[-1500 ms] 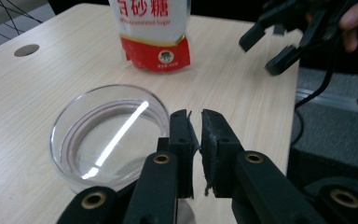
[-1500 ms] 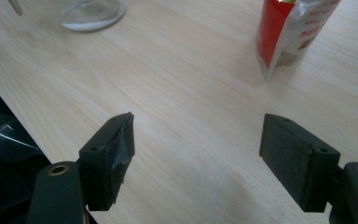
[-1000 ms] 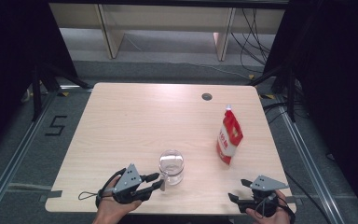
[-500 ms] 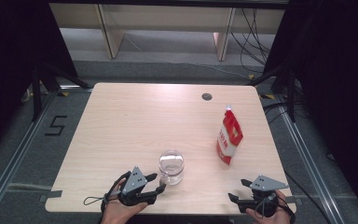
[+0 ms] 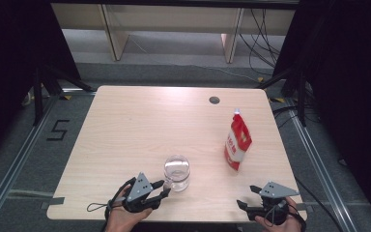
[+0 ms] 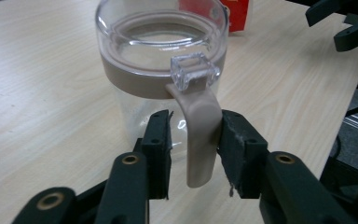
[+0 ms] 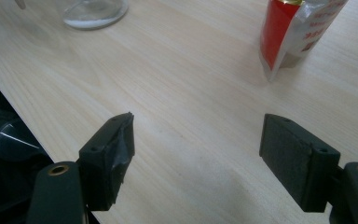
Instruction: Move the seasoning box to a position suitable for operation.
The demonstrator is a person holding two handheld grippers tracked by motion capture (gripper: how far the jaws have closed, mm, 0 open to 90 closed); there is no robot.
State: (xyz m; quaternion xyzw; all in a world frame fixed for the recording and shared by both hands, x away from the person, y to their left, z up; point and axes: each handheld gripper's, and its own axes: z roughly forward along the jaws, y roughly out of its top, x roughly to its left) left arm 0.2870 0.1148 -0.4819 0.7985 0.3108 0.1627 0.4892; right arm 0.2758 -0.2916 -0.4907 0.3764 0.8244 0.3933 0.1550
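At the near left edge of the table (image 5: 125, 121), the left gripper (image 5: 162, 188) has its jaws on either side of the beige latch strap (image 6: 200, 135) that hangs down the front of a clear jar (image 5: 176, 172). The jaws have just been closing; in the left gripper view the right pad (image 6: 235, 149) touches the strap while the left pad (image 6: 158, 149) stands a hair off it, so the grip looks nearly but not fully made. The jar stands upright near the table's front edge, its clear lid (image 6: 161, 28) seated on a beige band.

To do this step well, I judge the pads should pinch the strap low, near its free end, squarely across its flat sides, then pull it outward and up without tipping the light jar.

Farther right, a red and white pouch (image 5: 236, 142) stands upright, well apart from the jar. At the near right corner the right gripper (image 5: 246, 203) rests with jaws wide and nothing between them.

Whether the strap is already unhooked is hard to tell. The pouch's print is too small to read, and the white layer at the jar's bottom (image 7: 93, 21) is cut off in the right gripper view.
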